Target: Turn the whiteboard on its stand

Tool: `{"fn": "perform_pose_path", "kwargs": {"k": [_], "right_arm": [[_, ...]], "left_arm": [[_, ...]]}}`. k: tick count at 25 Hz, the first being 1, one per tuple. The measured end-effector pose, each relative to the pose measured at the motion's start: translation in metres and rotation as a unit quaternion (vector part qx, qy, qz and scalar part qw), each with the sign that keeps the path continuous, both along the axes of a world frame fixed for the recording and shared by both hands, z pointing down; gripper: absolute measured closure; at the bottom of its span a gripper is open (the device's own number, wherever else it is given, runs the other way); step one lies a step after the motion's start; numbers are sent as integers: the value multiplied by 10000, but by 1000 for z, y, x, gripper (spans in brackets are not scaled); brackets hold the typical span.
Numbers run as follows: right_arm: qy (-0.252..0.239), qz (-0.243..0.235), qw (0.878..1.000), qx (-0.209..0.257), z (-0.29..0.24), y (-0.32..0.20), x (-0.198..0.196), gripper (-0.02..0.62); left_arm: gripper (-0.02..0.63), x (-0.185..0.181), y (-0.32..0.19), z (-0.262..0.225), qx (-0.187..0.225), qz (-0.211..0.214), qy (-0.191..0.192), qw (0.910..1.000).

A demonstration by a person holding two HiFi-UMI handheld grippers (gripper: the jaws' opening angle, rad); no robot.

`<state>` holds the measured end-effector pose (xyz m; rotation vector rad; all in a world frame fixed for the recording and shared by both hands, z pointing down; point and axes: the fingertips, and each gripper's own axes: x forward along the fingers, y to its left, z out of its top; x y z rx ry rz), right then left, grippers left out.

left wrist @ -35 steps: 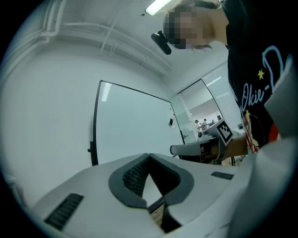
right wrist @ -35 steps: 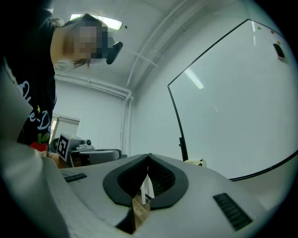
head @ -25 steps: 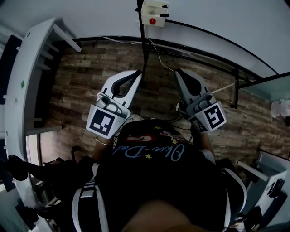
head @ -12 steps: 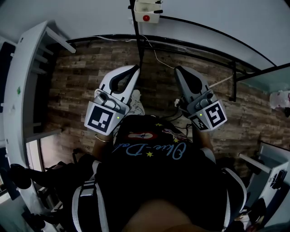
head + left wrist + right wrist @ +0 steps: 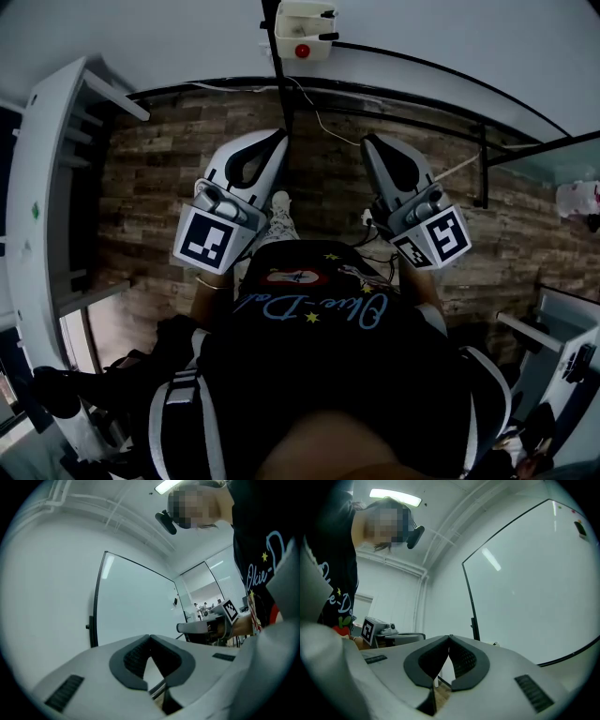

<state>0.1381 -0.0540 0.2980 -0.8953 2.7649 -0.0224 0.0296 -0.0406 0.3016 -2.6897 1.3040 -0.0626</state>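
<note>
Whiteboard (image 5: 450, 37): large, white, black-framed, upright on its stand; fills the upper right of the head view, ahead of both tools and well apart from them.
Floor (image 5: 159, 178): wood-pattern planks, seen steeply from above, under the board and the person.
White shelving unit (image 5: 42, 178): tall, along the left edge of the head view, away from the board.
Stand (image 5: 483, 169): black bars and feet on the floor below the board; one black upright post on the board's near side edge, with a small clamp or knob partway up, plain in both gripper views.
Left tool (image 5: 279, 139): held out at waist level, pointing toward the post; tips pressed together, nothing between them.
Right tool (image 5: 367, 142): level with the left one, just beside it, aimed at the board's face; tips likewise pressed together and empty.
White box with red button (image 5: 302, 33): small, at the top of the post line; purpose not clear.
Step in hand: most likely the approach, with no contact yet on board or frame and the turn not begun.
Next move, as a judgement: closing in on the frame edge, spreading a tool to pinch it or pushing with closed tips, then swinging the board about its pivot; possibly loosening the clamp first, if it locks the turn.
</note>
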Motion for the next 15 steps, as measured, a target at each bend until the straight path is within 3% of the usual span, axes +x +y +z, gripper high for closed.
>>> {"fn": "perform_pose_path", "kwargs": {"k": [15], "right_arm": [[93,-50,9999,-41,-4,-59,-37,572]], "left_arm": [[597,-26,-65,0,-81,131,167,9997]]}}
